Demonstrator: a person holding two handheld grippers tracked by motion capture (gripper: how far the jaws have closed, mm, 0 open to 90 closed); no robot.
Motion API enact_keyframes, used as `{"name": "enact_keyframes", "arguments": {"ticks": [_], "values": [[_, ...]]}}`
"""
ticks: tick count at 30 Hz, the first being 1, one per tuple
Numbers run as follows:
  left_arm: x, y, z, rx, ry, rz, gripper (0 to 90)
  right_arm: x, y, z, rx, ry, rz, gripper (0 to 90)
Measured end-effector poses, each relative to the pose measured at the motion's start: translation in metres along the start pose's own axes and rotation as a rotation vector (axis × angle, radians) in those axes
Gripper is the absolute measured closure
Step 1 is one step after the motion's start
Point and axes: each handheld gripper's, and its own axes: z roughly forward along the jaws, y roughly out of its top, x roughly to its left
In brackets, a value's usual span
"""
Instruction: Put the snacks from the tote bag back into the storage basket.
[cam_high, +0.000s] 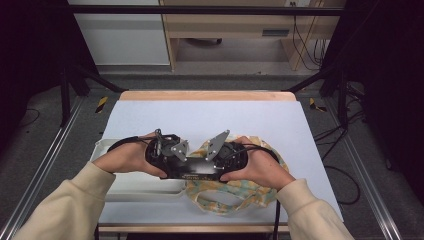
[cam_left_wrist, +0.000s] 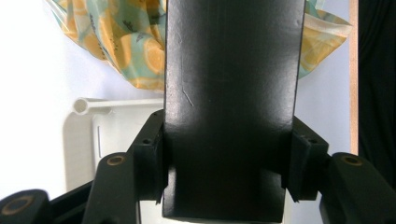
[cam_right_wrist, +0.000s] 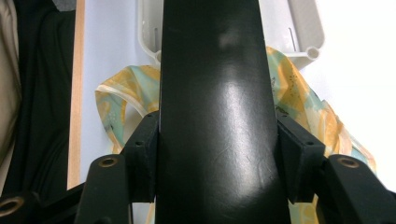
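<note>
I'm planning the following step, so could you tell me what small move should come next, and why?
Probably carry the black box sideways over the white tray. The left gripper and right gripper each clamp one end, holding it above the patterned cloth, with the tray beside it.

The high view looks forward and down from above the person's side of the table (cam_high: 150, 112), taking in its whole top and the floor beyond. The left gripper view sits very close behind a black slab (cam_left_wrist: 231, 107) and faces down at the tabletop. The right gripper view (cam_right_wrist: 212, 116) does the same from the opposite direction. All three share the patterned cloth (cam_high: 235, 187) (cam_left_wrist: 126, 42) (cam_right_wrist: 299, 100) and the white tray (cam_high: 145, 187) (cam_left_wrist: 112, 123) (cam_right_wrist: 303, 28).
</note>
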Motion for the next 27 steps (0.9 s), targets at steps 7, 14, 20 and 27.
{"name": "enact_keyframes", "arguments": {"ticks": [7, 14, 20, 27], "values": [[0.002, -0.007, -0.005, -0.021, 0.000, -0.024, 43.3, -0.001, -0.003, -0.009, -0.043, -0.034, 0.062, 24.6], [0.004, -0.019, -0.014, -0.034, 0.023, -0.043, 43.2, 0.005, -0.017, -0.031, -0.129, -0.143, 0.171, 15.7], [0.006, -0.031, -0.022, -0.053, 0.049, -0.067, 43.3, 0.013, -0.037, -0.046, -0.189, -0.249, 0.323, 13.8], [0.007, -0.049, -0.034, -0.068, 0.073, -0.104, 43.3, 0.021, -0.067, -0.051, -0.260, -0.341, 0.474, 12.3]]}}
